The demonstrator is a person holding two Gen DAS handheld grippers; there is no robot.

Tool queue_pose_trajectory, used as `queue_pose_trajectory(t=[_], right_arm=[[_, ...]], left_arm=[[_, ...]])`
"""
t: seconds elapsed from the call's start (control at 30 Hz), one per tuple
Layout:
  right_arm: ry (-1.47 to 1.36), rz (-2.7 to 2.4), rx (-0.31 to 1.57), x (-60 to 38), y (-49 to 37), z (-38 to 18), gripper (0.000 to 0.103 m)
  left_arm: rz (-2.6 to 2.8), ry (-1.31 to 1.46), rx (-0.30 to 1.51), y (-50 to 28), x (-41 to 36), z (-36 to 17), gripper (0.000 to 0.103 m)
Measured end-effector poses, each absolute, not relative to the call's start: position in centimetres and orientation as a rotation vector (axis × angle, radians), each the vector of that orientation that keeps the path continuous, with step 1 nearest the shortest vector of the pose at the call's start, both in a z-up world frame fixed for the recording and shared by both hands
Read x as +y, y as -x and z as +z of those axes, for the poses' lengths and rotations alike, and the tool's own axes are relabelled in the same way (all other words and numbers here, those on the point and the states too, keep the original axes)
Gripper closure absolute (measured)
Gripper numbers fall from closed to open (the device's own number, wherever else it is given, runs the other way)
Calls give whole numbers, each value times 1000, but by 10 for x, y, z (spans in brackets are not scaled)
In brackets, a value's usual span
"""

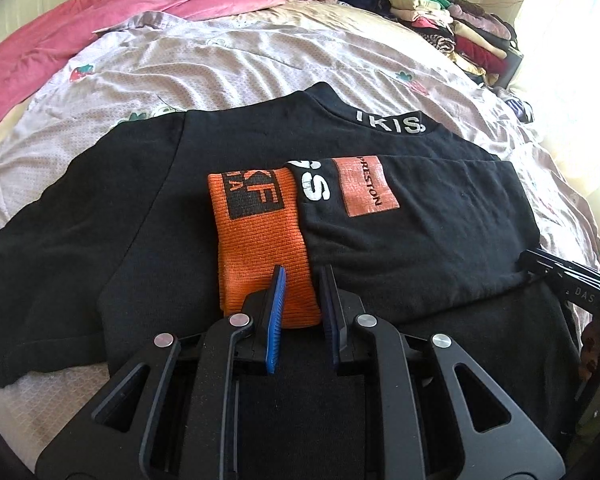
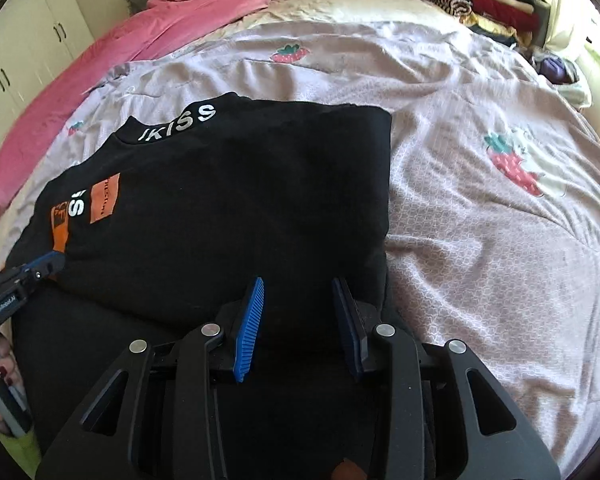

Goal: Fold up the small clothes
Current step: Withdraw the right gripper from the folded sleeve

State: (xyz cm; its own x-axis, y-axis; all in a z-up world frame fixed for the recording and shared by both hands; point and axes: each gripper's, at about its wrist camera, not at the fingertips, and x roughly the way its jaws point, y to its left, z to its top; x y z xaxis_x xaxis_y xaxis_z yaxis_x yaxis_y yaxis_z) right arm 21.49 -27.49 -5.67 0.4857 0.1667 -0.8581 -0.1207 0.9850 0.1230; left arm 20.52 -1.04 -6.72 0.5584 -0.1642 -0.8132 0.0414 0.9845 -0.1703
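1. Wrinkled lilac bedspread (image 2: 480,240) with strawberry prints is covering the bed, a pink blanket (image 1: 100,28) is bunching along its far left edge, and a pile of folded clothes (image 1: 452,24) is sitting at the far right corner.
2. Soft black sweatshirt (image 1: 140,220) is lying near the bed's front edge, one sleeve folded across its body, showing a ribbed orange cuff (image 1: 260,240) and white collar lettering.
3. Left gripper (image 1: 302,308) is hovering at the cuff, jaws slightly apart, gripping nothing.
4. Right gripper (image 2: 300,320) is standing over the sweatshirt's right side, jaws apart.
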Motion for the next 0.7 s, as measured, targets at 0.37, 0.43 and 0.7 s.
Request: queue_pose_trajectory(t=[0.37, 0.43, 0.7], right_arm=[[-56, 186, 1028, -275, -212, -56, 66], [-51, 188, 1025, -275, -212, -56, 65], [-52, 230, 931, -270, -200, -35, 37]], left_arm=[[-134, 148, 968, -205, -8, -67, 91], [-134, 149, 968, -205, -8, -67, 91], [-161, 161, 954, -200, -11, -56, 66]])
